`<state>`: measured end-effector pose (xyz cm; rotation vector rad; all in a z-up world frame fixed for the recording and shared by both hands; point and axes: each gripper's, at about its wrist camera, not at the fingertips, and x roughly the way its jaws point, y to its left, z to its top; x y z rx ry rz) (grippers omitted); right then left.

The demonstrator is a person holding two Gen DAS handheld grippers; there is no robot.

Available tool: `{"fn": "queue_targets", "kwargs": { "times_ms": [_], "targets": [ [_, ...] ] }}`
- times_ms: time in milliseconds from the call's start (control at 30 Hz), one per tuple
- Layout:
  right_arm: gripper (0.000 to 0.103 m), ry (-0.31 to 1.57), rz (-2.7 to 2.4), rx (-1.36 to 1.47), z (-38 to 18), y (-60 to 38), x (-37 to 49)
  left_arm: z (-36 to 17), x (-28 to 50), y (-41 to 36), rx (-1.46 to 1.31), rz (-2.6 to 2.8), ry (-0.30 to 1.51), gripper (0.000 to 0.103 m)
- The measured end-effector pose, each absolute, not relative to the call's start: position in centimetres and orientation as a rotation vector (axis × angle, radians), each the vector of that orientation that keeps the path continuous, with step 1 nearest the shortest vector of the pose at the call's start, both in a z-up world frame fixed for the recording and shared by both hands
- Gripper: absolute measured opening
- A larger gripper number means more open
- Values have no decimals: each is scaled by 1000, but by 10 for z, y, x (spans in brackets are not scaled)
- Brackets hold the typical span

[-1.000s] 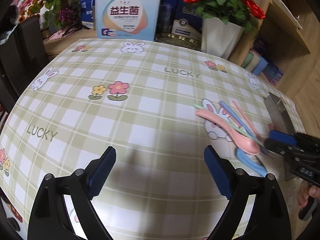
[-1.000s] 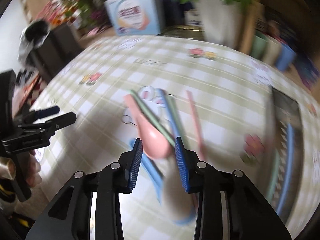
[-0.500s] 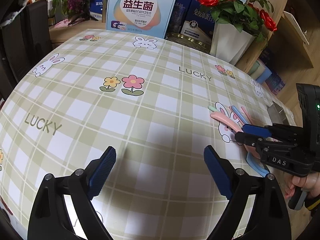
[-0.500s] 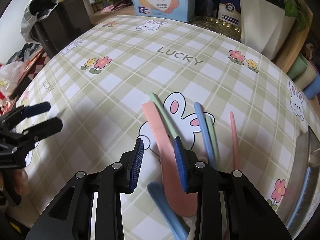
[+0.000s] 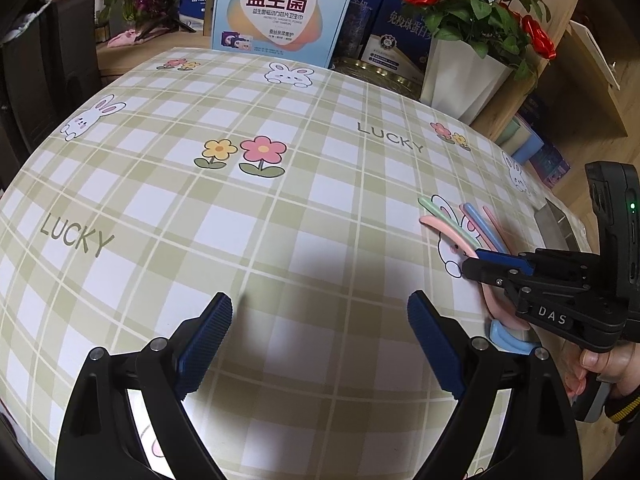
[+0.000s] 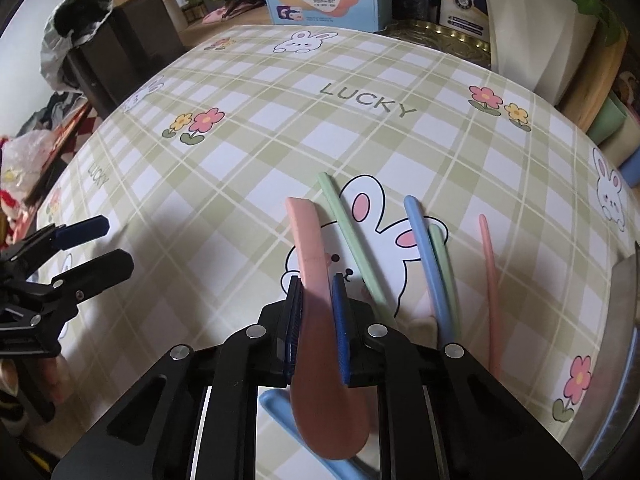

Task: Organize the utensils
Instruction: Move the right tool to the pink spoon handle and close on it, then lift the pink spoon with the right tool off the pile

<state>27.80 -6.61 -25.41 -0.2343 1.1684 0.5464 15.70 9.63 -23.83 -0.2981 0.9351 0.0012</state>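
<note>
My left gripper (image 5: 320, 344) hangs spread wide over bare tablecloth (image 5: 280, 240), utensils well off to its right. My right gripper (image 6: 316, 320) pinches the pink spoon (image 6: 316, 300), whose handle points straight away, so right's nearer.

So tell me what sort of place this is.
Probably a home dining or living room: a table under a green plaid bunny-print tablecloth, a white pot of red roses, boxed household goods behind, and pastel plastic utensils laid out.
</note>
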Motion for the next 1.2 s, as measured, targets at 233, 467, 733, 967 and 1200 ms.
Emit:
{"fn": "queue_targets", "kwargs": {
  "times_ms": [233,467,733,967,1200],
  "targets": [
    [17,1203,536,-154,-258,-70,283,-239,156,91,-292,-9,942,87],
    [18,1246,537,-39,-260,-77,289,-239,156,93,-309,-6,941,87],
    [18,1246,562,-59,-259,-69,289,-241,157,93,-305,-6,948,87],
    [35,1244,589,-72,-257,-68,287,-243,158,93,-309,-3,953,87],
    [38,1233,605,-74,-256,-67,288,-244,157,93,-301,0,956,87]
  ]
}}
